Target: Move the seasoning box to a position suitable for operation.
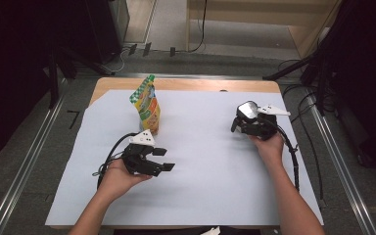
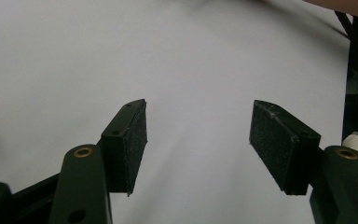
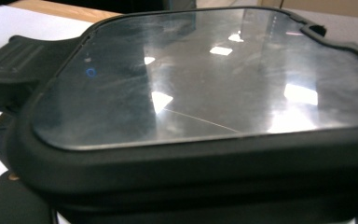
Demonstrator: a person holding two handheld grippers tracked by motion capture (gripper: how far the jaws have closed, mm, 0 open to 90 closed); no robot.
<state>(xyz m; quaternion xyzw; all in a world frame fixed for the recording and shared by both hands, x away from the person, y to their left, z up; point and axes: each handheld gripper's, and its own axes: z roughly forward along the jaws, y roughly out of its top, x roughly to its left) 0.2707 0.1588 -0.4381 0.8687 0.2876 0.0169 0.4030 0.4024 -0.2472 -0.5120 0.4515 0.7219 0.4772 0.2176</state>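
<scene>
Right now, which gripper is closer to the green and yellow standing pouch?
Left. The left gripper sits just in front of the green and yellow standing pouch; the right gripper is far across the white sheet.

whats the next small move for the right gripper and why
Probably lower the black device with the glossy screen onto the white sheet and let go. The right gripper holds it tilted above the sheet, the left gripper waits open with nothing between its pads, and the pouch stands well aside.
</scene>
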